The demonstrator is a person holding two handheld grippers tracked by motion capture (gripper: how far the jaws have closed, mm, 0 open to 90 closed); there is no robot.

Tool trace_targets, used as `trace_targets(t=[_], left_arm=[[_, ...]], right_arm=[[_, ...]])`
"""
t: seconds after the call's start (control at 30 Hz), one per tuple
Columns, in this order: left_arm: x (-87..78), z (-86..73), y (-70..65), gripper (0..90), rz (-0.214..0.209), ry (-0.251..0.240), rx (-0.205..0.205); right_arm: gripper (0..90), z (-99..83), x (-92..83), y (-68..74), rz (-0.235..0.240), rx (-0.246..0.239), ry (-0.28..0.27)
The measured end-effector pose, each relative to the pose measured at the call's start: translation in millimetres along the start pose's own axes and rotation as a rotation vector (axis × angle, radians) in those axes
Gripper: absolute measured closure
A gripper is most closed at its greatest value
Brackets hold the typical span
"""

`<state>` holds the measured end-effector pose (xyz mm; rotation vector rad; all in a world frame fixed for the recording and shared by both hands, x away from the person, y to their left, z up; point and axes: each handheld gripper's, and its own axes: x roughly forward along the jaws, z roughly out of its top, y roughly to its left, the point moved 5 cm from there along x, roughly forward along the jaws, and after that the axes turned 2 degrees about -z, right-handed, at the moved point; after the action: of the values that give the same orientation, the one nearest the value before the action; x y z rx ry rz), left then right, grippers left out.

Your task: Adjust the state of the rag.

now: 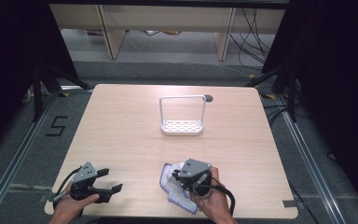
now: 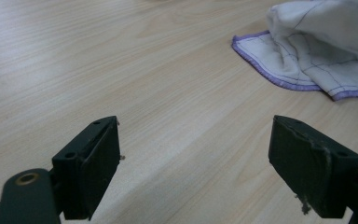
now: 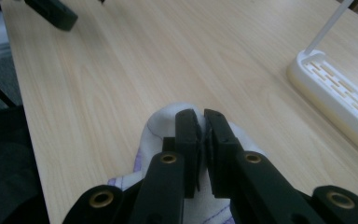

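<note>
Right gripper [image 3: 202, 133] clamped on white cloth [image 1: 171, 186] at near tabletop [image 1: 121, 126] edge: grasp step. Left gripper [image 2: 193, 154] apart, idle. Next, likely lift toward far rack [image 1: 182, 126].

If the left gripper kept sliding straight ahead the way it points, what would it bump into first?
Probably nothing soon. The left gripper has open jaws and points over bare table. The cloth lies ahead but off to its right side, so it would likely slip past it, though depth is hard to judge.
</note>
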<state>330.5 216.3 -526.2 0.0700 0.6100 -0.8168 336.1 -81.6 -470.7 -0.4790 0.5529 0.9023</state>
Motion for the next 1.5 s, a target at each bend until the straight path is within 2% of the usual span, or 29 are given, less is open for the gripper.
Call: trace_targets(t=[0.1, 0.13, 0.27, 0.3, 0.37, 0.4, 0.43, 0.47, 0.5, 0.53, 0.57, 0.6, 0.63, 0.73, 0.8, 0.83, 0.87, 0.9, 0.93, 0.97, 1.0, 1.03, 1.07, 1.13, 1.17, 1.2, 1.3, 1.4, 1.5], left_arm=[[0.5, -0.4, -1.1, 16.0, 0.006, 0.002, 0.001], [0.6, -0.2, -1.9, 16.1, 0.013, 0.004, 0.007], [3.5, 0.4, -5.4, 16.9, 0.001, -0.001, 0.017], [3.4, 0.4, -6.1, 17.1, -0.005, 0.007, 0.029], [5.9, 1.5, -9.1, 18.3, -0.008, -0.005, 0.028], [7.0, 1.7, -10.4, 19.7, -0.023, 0.006, 0.043], [7.0, 1.7, -10.4, 21.0, -0.023, 0.006, 0.043], [10.5, 2.5, -15.5, 21.0, -0.036, 0.013, 0.064], [12.0, 2.8, -17.5, 21.3, -0.031, 0.019, 0.071], [15.1, 2.9, -19.2, 22.0, -0.044, 0.014, 0.077], [17.1, 3.2, -20.5, 22.9, -0.045, 0.031, 0.084], [20.9, 3.2, -21.7, 23.7, -0.053, 0.022, 0.089], [22.0, 3.2, -22.2, 24.1, -0.051, 0.04, 0.104], [27.2, 6.1, -25.8, 24.4, -0.064, 0.041, 0.103], [31.1, 9.9, -28.1, 24.5, -0.076, 0.033, 0.107], [31.1, 9.9, -28.1, 24.5, -0.076, 0.033, 0.107], [37.8, 14.5, -32.1, 24.6, -0.086, 0.03, 0.118], [41.6, 17.1, -34.6, 24.6, -0.09, 0.031, 0.128], [45.6, 19.8, -36.4, 24.8, -0.095, 0.044, 0.144], [50.9, 23.5, -38.4, 25.0, -0.098, 0.044, 0.155], [57.3, 27.4, -41.6, 25.3, -0.108, 0.028, 0.152], [62.3, 30.6, -42.7, 25.8, -0.111, 0.035, 0.167], [67.9, 34.6, -43.4, 26.2, -0.113, 0.035, 0.172], [80.2, 42.3, -44.3, 26.5, -0.115, 0.03, 0.163], [85.2, 45.8, -42.4, 26.8, -0.124, 0.044, 0.173], [90.9, 49.3, -42.4, 27.3, -0.116, 0.039, 0.162], [104.0, 57.4, -42.0, 27.7, -0.11, 0.042, 0.174], [109.3, 61.1, -41.7, 27.2, -0.109, 0.041, 0.178], [113.8, 61.7, -36.8, 26.7, -0.089, 0.04, 0.173]], right_arm=[[85.3, 2.8, -7.1, -5.6, 0.019, 0.024, -0.027], [85.3, 4.0, -14.9, -12.4, 0.027, 0.038, -0.039], [85.4, 0.7, -32.5, -32.0, 0.005, 0.093, -0.064], [85.4, -0.5, -34.4, -36.4, 0.003, 0.091, -0.071], [85.3, -7.0, -39.3, -46.7, -0.021, 0.122, -0.055], [85.4, -11.3, -41.1, -53.2, -0.03, 0.129, -0.043], [85.4, -11.3, -41.1, -53.2, -0.03, 0.129, -0.043], [85.4, -21.1, -42.8, -65.7, -0.046, 0.15, -0.035], [85.4, -26.8, -41.9, -70.7, -0.046, 0.156, -0.023], [85.4, -33.1, -40.1, -75.7, -0.057, 0.164, -0.009], [85.4, -40.1, -37.7, -80.5, -0.072, 0.167, 0.011], [85.4, -47.0, -34.8, -85.0, -0.08, 0.17, 0.031], [85.4, -53.5, -32.5, -89.8, -0.088, 0.175, 0.049], [85.4, -71.5, -27.7, -101.6, -0.098, 0.22, 0.093], [85.4, -82.8, -24.8, -105.6, -0.104, 0.235, 0.146], [85.4, -82.8, -24.8, -105.6, -0.104, 0.235, 0.146], [85.3, -91.7, -20.2, -106.7, -0.099, 0.244, 0.17], [85.1, -94.4, -17.3, -106.4, -0.108, 0.254, 0.163], [84.3, -96.0, -18.8, -106.9, -0.102, 0.25, 0.191], [81.0, -95.5, -20.4, -107.5, -0.116, 0.258, 0.192], [72.7, -93.8, -23.3, -108.3, -0.156, 0.277, 0.189], [68.2, -90.0, -29.4, -107.6, -0.19, 0.289, 0.19], [62.8, -84.8, -35.4, -105.3, -0.212, 0.289, 0.166], [55.3, -72.0, -46.0, -98.1, -0.209, 0.284, 0.087], [53.1, -66.0, -51.1, -88.4, -0.198, 0.32, 0.079], [52.0, -60.0, -52.7, -79.6, -0.176, 0.308, 0.052], [50.7, -44.9, -46.5, -48.0, -0.083, 0.25, -0.006], [49.9, -38.8, -32.1, -19.5, -0.006, 0.246, 0.007], [49.9, -41.5, -16.5, 0.3, 0.046, 0.219, 0.051]])
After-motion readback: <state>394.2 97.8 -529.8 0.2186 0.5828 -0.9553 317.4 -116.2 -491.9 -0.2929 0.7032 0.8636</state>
